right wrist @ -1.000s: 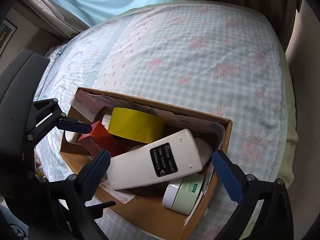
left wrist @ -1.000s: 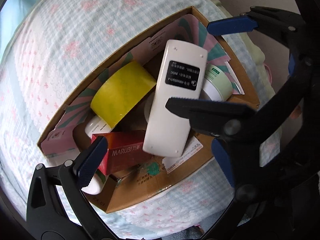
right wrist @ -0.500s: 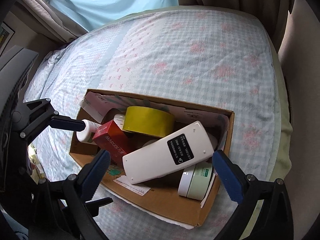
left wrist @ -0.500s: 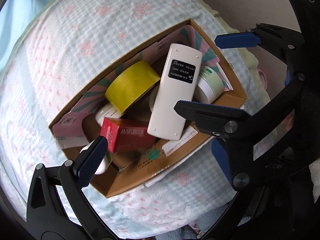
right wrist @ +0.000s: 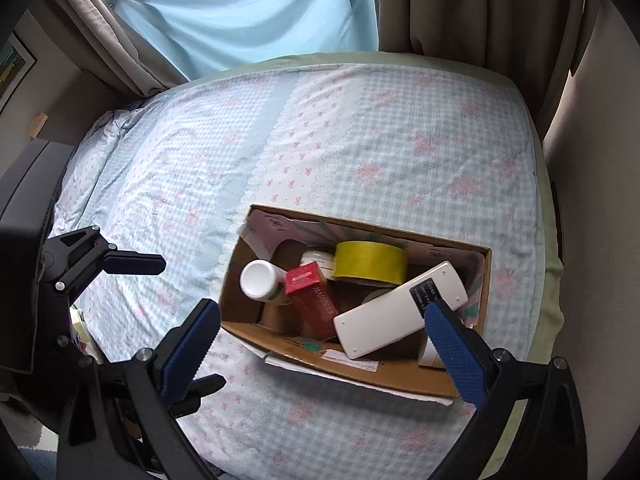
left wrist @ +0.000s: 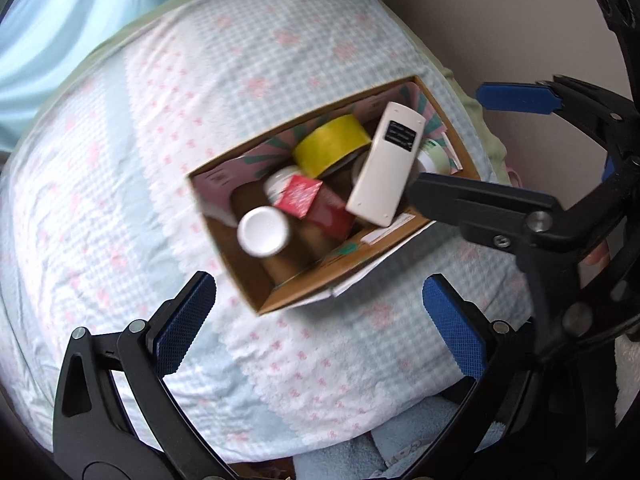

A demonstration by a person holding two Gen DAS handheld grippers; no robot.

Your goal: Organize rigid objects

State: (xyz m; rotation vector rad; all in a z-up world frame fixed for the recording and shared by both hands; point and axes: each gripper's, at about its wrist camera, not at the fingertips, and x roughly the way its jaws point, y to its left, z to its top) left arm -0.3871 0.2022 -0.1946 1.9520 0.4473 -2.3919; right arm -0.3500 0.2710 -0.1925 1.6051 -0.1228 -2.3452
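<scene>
One cardboard box (right wrist: 356,372) is sitting on the checked bedspread (right wrist: 360,128), holding one white remote (right wrist: 400,316), one yellow tape roll (right wrist: 370,262), one red carton (right wrist: 314,300), one white-capped bottle (right wrist: 259,278). Left gripper (left wrist: 320,316) and right gripper (right wrist: 320,344) are both hovering wide apart, gripping nothing.

The bedspread (right wrist: 360,128) around my cardboard box (right wrist: 376,372) lies bare, open on every side. Inside, the white remote (right wrist: 396,312) slants across the right half over a jar; tape roll (right wrist: 370,262), red carton (right wrist: 314,300) and bottle (right wrist: 260,278) crowd the rest.
</scene>
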